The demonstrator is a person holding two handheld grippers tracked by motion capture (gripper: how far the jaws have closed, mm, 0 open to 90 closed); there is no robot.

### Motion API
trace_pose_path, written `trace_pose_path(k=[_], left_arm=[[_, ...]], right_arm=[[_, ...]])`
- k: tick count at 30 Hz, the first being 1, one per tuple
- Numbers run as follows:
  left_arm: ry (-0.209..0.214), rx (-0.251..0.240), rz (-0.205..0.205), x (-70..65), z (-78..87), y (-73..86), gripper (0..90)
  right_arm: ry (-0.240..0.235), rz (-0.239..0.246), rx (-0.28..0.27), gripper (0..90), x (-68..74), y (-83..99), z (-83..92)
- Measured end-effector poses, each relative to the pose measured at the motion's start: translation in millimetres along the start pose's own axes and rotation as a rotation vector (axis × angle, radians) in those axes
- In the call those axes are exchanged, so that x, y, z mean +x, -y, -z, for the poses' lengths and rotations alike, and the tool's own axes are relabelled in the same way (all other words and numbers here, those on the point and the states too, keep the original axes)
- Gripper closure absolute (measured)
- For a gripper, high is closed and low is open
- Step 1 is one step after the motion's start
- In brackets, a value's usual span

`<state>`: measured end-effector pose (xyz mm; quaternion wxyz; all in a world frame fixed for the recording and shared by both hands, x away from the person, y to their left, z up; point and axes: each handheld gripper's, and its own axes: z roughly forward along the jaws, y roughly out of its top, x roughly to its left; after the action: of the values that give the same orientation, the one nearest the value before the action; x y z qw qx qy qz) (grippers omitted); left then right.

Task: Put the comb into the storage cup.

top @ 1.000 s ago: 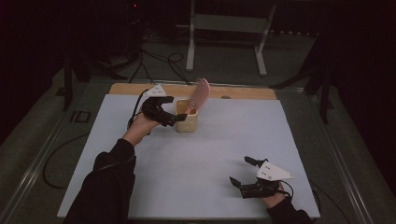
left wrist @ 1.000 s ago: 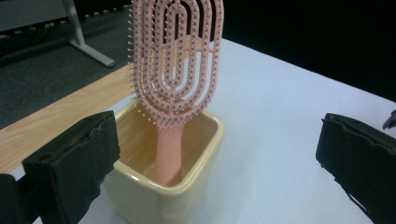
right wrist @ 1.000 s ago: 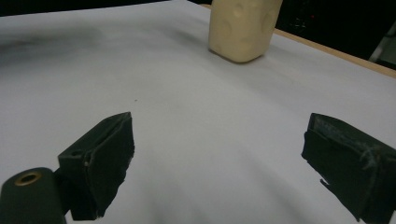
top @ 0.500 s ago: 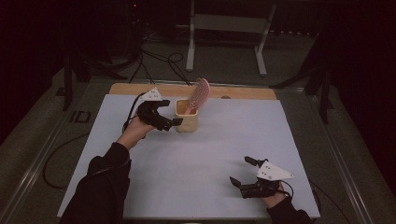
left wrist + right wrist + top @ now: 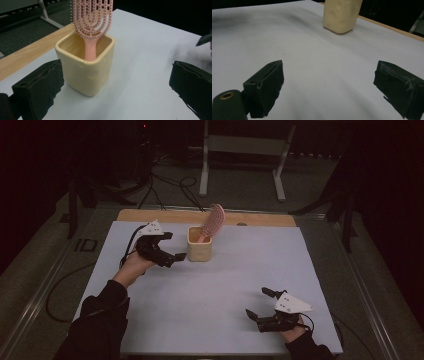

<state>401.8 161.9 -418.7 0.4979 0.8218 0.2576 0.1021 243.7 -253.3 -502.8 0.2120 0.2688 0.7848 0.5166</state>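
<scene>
Item: brush and cup, work in hand at the table (image 5: 150,320).

Cup (image 5: 199,250): cream, square-sided, upright on the white surface near the far edge, a little left of its middle. From my left gripper view the cup (image 5: 86,70) stands just ahead, closer to my left-hand jaw, with bare surface between it and both jaws. From my right gripper view the cup (image 5: 342,15) is far off toward the wooden far edge.

Brush (image 5: 212,221): pink, vented head, standing handle-down inside the cup, head up and leaning toward the far right. The left gripper view shows the handle of the brush (image 5: 91,22) resting down inside the cup toward its back wall.

Left gripper (image 5: 176,259): in my left hand (image 5: 132,267), just beside the cup on its left, not touching it. Jaws spread wide, nothing between them.

Right gripper (image 5: 256,304): in my right hand (image 5: 295,332), resting near the near edge toward the right corner, well apart from cup and brush. Jaws spread wide, nothing between them.

Status, as I judge it: the brush sits in the cup and neither gripper has hold of anything, so stowing the brush looks done. If the cup itself is to be shifted or the brush drawn out, that is not yet begun; the left gripper is the one placed for it.
</scene>
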Motion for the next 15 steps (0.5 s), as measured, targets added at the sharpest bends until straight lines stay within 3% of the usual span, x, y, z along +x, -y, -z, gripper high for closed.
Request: trace_pose_path(k=[15], left_arm=[[-0.009, 0.024, -0.002, -11.3, 23.5, 24.8, 0.0]], right_arm=[[0.001, 0.006, 0.003, 8.8, 0.8, -0.5, -0.3]])
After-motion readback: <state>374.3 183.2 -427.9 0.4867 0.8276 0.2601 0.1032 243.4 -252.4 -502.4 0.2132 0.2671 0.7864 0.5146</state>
